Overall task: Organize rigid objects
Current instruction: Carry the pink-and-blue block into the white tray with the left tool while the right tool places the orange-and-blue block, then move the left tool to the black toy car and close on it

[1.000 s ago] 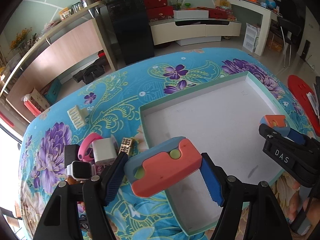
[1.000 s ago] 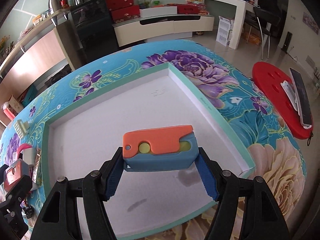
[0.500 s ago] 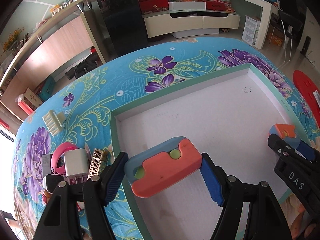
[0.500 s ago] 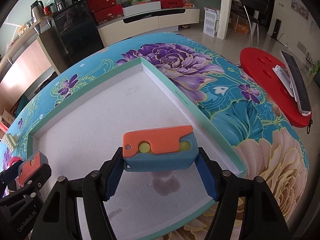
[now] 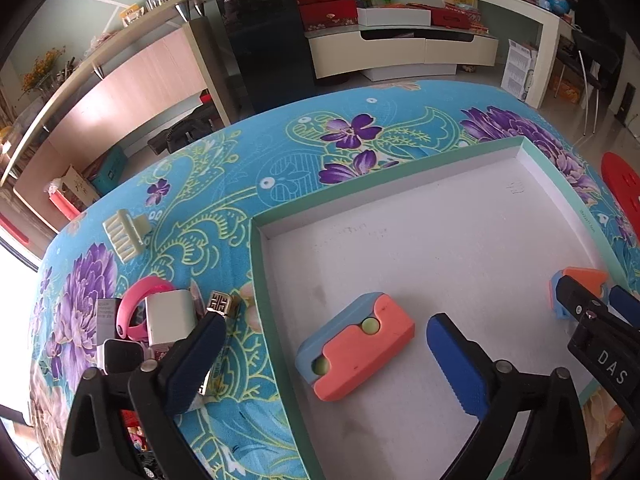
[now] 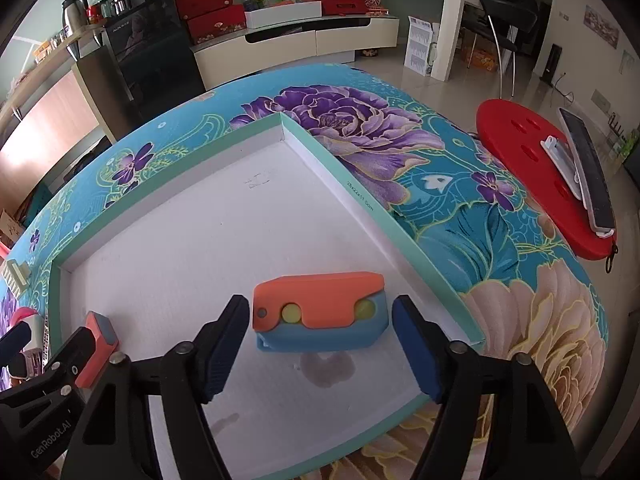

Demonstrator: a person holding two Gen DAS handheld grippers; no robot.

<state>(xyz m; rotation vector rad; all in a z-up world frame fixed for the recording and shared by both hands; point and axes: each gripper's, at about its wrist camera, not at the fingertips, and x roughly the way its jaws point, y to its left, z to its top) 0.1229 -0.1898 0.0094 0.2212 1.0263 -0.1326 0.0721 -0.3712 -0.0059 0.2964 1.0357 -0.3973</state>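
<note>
A pink and blue block [image 5: 356, 346] lies on the white floor of the mint-rimmed tray [image 5: 256, 264], near its left wall. My left gripper [image 5: 326, 332] hovers over the block, its jaws opening wide and both pads clear of it. An orange and blue block [image 6: 320, 320] rests on the tray floor near the right rim [image 6: 360, 184]. It sits between the fingers of my right gripper [image 6: 320, 308], whose jaws are opening, with a small gap on each side. The left wrist view shows the right gripper [image 5: 592, 320] at its right edge.
Left of the tray on the floral cloth lie a pink band [image 5: 138, 304], a white charger [image 5: 170, 316], a gold piece [image 5: 220, 304], a smartwatch [image 5: 120, 354] and a cream comb-like clip [image 5: 124, 234]. A red stool [image 6: 532, 168] stands to the right.
Both grippers have opened and let go of their blocks, which now rest on the tray floor. The left gripper has shifted slightly lower over the tray's left side.
</note>
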